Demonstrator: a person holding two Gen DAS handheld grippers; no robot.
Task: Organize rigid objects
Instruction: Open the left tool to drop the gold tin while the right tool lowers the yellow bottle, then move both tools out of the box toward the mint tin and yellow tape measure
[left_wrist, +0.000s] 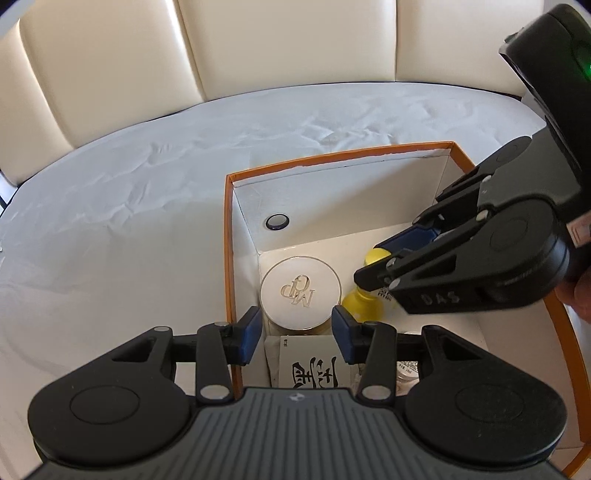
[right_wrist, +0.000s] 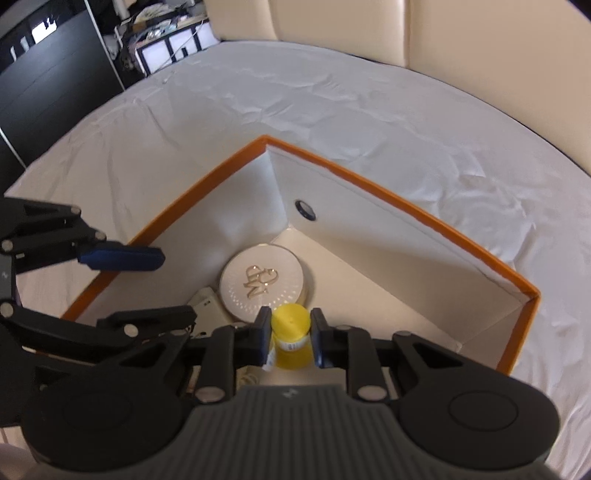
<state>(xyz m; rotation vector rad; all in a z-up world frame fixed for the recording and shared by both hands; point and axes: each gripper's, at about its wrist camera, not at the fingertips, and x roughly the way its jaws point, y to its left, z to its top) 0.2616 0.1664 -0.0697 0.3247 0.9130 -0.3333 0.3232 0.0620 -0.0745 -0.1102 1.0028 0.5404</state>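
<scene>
right gripper (right_wrist: 289, 334) clamped on yellow bottle (right_wrist: 290, 325) beside round jar (left_wrist: 300, 291), left gripper (left_wrist: 295, 330) part-open, empty, above

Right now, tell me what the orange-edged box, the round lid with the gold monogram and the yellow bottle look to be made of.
Orange-edged box: likely cardboard; thin flat walls, matte white inside, sharp folded corners.
Round lid: hard and glossy white, probably plastic or coated metal; the raised gold monogram shines.
Yellow bottle: opaque, smooth plastic by its look; moulded cap, paper-like label below.
</scene>
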